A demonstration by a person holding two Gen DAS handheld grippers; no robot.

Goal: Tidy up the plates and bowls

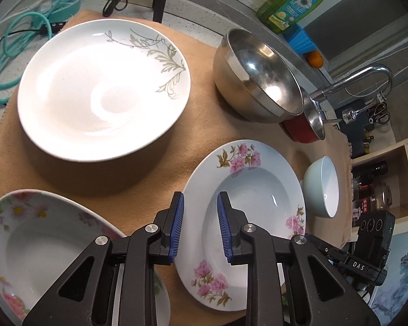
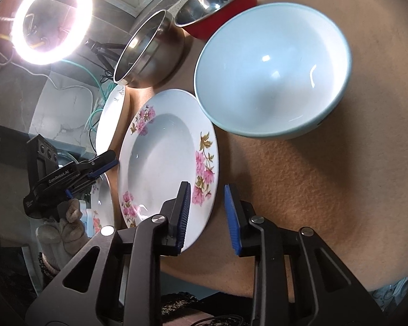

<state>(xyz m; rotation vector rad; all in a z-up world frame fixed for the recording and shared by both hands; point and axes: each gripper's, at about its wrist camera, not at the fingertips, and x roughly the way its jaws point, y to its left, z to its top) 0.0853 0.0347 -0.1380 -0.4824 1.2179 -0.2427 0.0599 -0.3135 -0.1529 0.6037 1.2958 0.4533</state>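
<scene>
On a tan cloth lie a large white plate with grey leaf print (image 1: 103, 89), a pink-flower deep plate (image 1: 242, 212) (image 2: 168, 163), another floral plate (image 1: 40, 250) at lower left, a steel bowl (image 1: 258, 76) (image 2: 149, 51), a red bowl (image 1: 304, 130) (image 2: 217, 8) and a pale blue bowl (image 1: 323, 187) (image 2: 272, 68). My left gripper (image 1: 200, 225) is open and empty above the left rim of the pink-flower plate; it also shows in the right wrist view (image 2: 89, 176). My right gripper (image 2: 207, 214) is open and empty over that plate's right rim.
A green soap bottle (image 1: 293, 2), a tap (image 1: 361, 81) and a teal cable (image 1: 21, 43) lie beyond the cloth. A ring light (image 2: 51, 19) on a tripod stands at the left. Shelves with bottles (image 1: 378, 184) are at the right.
</scene>
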